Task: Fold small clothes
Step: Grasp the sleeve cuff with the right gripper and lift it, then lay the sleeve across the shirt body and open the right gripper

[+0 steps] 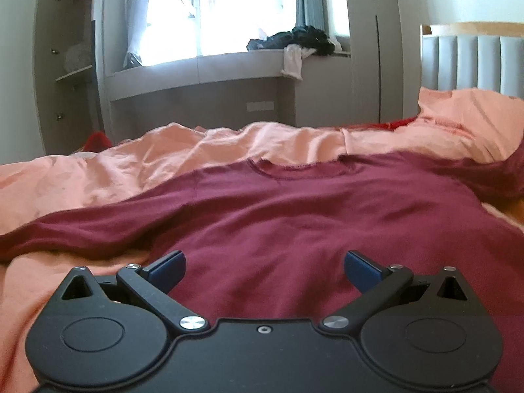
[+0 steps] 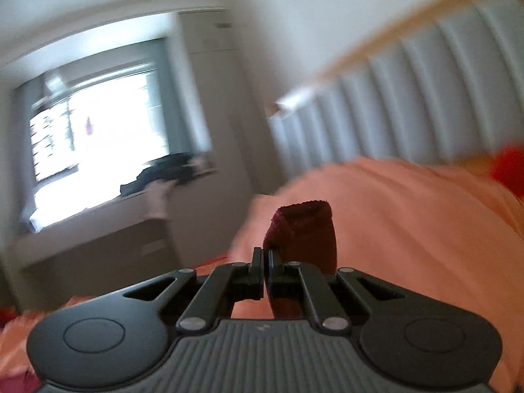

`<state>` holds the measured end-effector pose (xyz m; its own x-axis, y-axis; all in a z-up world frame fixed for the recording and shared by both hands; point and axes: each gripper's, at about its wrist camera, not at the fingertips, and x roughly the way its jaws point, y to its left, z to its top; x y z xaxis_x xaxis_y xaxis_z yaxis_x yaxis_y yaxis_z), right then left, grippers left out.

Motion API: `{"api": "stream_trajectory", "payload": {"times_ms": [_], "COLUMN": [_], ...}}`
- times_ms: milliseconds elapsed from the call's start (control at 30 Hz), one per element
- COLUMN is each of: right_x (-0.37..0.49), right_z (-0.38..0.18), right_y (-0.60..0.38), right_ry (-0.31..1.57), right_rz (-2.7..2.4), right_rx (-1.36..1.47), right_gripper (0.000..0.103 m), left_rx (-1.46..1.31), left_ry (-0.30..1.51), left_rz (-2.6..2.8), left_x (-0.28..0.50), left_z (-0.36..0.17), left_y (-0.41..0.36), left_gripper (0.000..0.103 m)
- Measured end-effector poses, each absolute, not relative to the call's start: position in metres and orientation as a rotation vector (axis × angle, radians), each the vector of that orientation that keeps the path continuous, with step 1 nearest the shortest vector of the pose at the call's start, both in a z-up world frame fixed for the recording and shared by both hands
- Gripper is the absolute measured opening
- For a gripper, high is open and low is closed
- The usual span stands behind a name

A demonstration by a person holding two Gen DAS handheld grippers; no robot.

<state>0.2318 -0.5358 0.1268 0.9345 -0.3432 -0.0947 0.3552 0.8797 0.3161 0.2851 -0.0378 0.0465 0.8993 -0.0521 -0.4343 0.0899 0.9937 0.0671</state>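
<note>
A: Big picture first: a bed under an orange duvet (image 1: 98,177), rumpled, with a padded grey headboard (image 1: 471,62) off to the right in the left wrist view. Beyond it, a bright window (image 1: 222,9) and a sill carrying a dark heap of clothes (image 1: 294,41).

B: And spread on that duvet, the maroon long-sleeved top (image 1: 294,216), lying fairly flat, neckline away from the camera, one sleeve trailing out to the left edge of the view.

A: Left gripper (image 1: 263,270) sits low over the near hem, pointing gently downward across the garment. Its jaws stand wide apart, blue pads (image 1: 168,270) clear, nothing between them.

B: The right wrist view is smeared with blur and tipped over, headboard slanting across the top corner. The camera looks out level across the bed rather than down at it.

A: The right gripper (image 2: 264,262) has its jaws pressed tight together, pinching a bit of that maroon cloth. A fold of it stands up just past the fingertips against the orange duvet.

B: Which part of the top that is, I can't tell.
</note>
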Motion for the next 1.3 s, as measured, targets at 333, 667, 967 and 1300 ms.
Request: {"api": "stream_trajectory", "payload": {"times_ms": [333, 667, 967, 1300], "right_x": [0.269, 0.259, 0.229, 0.190], "right_z": [0.200, 0.145, 0.065, 0.078], "right_y": [-0.340, -0.160, -0.115, -0.183], "right_ry": [0.016, 0.188, 0.413, 0.439], "right_rz": [0.037, 0.369, 0.515, 0.646], "right_rx": [-0.019, -0.202, -0.351, -0.261], "right_gripper": [0.003, 0.003, 0.003, 0.062], "left_rx": [-0.066, -0.208, -0.236, -0.244], "left_ry": [0.415, 0.434, 0.456, 0.455], "left_rz": [0.036, 0.165, 0.160, 0.015], "left_x": [0.289, 0.297, 0.302, 0.308], "left_z": [0.072, 0.078, 0.072, 0.066], "left_y": [0.006, 0.048, 0.055, 0.043], "left_gripper": [0.103, 0.103, 0.103, 0.103]}}
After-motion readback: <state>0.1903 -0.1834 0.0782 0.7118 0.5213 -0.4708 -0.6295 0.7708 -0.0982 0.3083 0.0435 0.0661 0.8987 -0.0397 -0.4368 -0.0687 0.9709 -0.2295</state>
